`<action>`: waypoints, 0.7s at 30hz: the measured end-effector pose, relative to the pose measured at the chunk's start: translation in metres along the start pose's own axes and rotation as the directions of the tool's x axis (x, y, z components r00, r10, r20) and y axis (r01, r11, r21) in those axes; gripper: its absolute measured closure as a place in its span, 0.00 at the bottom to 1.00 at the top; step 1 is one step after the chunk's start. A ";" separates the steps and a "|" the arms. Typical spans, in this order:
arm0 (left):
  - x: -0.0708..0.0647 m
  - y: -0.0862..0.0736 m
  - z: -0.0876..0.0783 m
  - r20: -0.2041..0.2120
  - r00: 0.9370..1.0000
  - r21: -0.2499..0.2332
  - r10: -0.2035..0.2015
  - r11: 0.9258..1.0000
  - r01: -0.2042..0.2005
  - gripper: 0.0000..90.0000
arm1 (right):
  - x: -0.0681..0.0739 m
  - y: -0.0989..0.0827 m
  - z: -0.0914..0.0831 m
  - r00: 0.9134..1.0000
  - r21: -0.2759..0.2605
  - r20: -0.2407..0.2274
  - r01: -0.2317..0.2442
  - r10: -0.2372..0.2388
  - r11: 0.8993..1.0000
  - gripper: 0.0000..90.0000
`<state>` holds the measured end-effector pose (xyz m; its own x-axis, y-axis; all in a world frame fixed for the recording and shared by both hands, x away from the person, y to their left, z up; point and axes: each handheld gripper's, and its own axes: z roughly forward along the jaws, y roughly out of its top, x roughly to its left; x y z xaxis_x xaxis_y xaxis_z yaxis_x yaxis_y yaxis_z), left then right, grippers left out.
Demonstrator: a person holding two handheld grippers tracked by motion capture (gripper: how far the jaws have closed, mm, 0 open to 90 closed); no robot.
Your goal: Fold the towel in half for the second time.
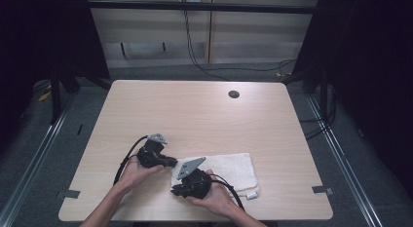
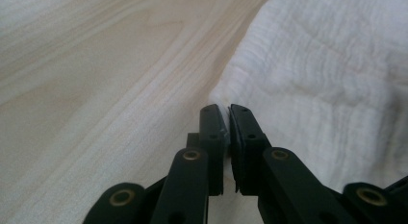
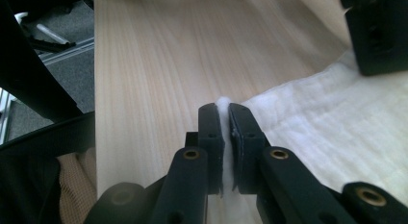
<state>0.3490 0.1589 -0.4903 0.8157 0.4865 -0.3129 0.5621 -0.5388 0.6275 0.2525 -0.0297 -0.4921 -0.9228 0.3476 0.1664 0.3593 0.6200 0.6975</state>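
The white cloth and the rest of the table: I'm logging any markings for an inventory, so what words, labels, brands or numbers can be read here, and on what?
No readable text in these views.
White cloth: a small white tag at its near right corner, too small to read.
Left gripper and right gripper, each shut on the cloth's edge: no markings on the black jaws.
Wooden table: bare grain, no label.

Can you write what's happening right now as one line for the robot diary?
left gripper: shut on white cloth edge | right gripper: shut on white cloth corner | white cloth: flat on table
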 end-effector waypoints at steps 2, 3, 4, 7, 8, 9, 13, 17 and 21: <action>0.001 0.000 -0.003 0.019 1.000 -0.021 -0.020 1.000 0.021 0.94 | 0.000 0.000 0.000 1.000 0.002 -0.004 -0.012 0.012 1.000 0.94; 0.001 0.001 -0.005 0.023 1.000 -0.027 -0.020 0.999 0.021 0.94 | 0.000 0.000 -0.001 1.000 -0.003 -0.008 -0.015 0.015 1.000 0.95; 0.000 0.002 -0.007 0.022 1.000 -0.035 -0.020 0.999 0.021 0.94 | 0.000 0.000 -0.002 1.000 -0.009 -0.010 -0.018 0.018 1.000 0.95; 0.001 0.003 -0.010 0.043 0.999 -0.051 -0.032 0.998 0.034 0.94 | 0.000 0.003 -0.006 1.000 -0.029 -0.014 -0.025 0.025 0.999 0.94; 0.000 0.003 -0.010 0.034 0.999 -0.050 -0.034 0.998 0.036 0.94 | 0.001 0.004 -0.008 1.000 -0.035 -0.015 -0.028 0.027 0.999 0.95; 0.001 0.004 -0.011 0.034 0.999 -0.051 -0.032 0.998 0.034 0.94 | 0.001 0.005 -0.010 1.000 -0.040 -0.018 -0.023 0.022 0.999 0.95; -0.001 0.004 -0.014 0.044 0.998 -0.066 -0.033 0.997 0.036 0.94 | 0.003 0.009 -0.017 0.999 -0.066 -0.018 -0.028 0.027 0.997 0.95; -0.001 0.005 -0.017 0.046 0.998 -0.073 -0.043 0.996 0.046 0.94 | 0.005 0.011 -0.021 1.000 -0.075 -0.013 -0.029 0.029 0.997 0.95; -0.002 0.006 -0.023 0.048 0.998 -0.080 -0.040 0.996 0.044 0.94 | 0.004 0.016 -0.026 0.999 -0.095 -0.014 -0.039 0.038 0.995 0.95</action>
<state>0.3482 0.1703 -0.4697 0.7980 0.4744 -0.3717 0.5847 -0.4604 0.6679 0.2505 -0.0363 -0.4624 -0.9104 0.3607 0.2026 0.3802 0.5365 0.7534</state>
